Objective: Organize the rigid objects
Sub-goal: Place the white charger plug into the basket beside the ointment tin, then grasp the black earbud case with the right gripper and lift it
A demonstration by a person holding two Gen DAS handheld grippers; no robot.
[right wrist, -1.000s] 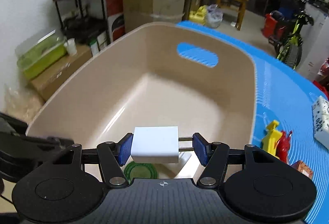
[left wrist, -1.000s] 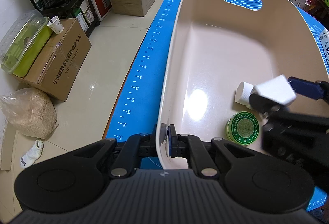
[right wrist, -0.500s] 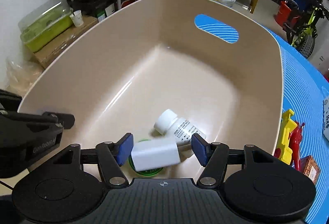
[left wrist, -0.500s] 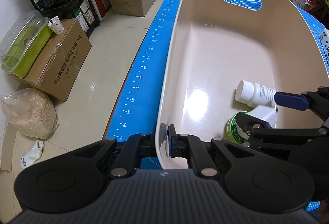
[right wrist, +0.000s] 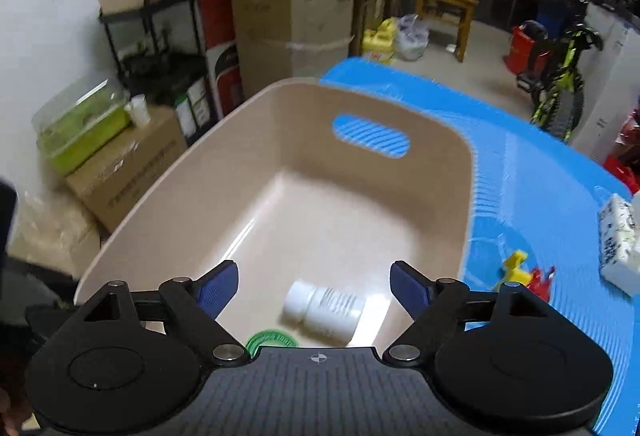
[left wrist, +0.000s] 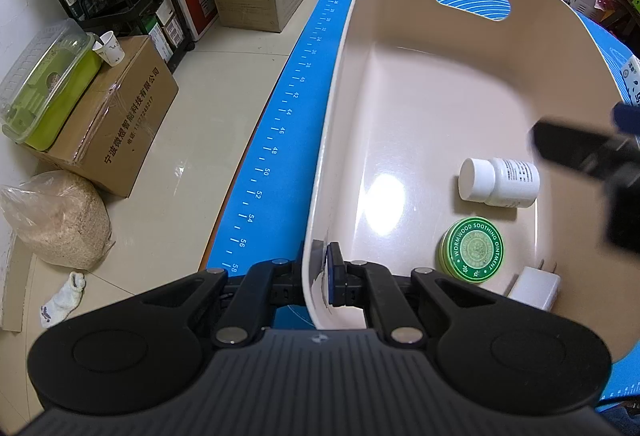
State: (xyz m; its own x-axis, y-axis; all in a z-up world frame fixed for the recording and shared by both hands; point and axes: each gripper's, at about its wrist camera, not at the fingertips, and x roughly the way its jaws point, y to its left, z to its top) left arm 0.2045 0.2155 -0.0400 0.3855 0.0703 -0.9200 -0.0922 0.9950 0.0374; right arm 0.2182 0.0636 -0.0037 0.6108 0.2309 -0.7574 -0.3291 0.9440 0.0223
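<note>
The white plug (left wrist: 534,290) has left our right claw (right wrist: 314,286) and now lies down in the tub (left wrist: 440,84); a moment ago it sat between the blue pads. We have just been opening this claw, and now it stands wide with nothing between its fingers. It is up above the tub, and the plug is below it, out of sight in the right view. In the left view we see the plug in the near corner of the tub, with its two metal pins pointing away from us. It lies just beside the green tin (left wrist: 472,248). The white bottle (left wrist: 498,182) lies on its side a little farther in, close to the tin.

Our left claw (left wrist: 326,274) is pinched tight on the near rim of the tub, one pad inside and one outside. The tub sits on the blue mat (left wrist: 280,132). On the mat to the right we see small yellow and red toys (right wrist: 526,272).
</note>
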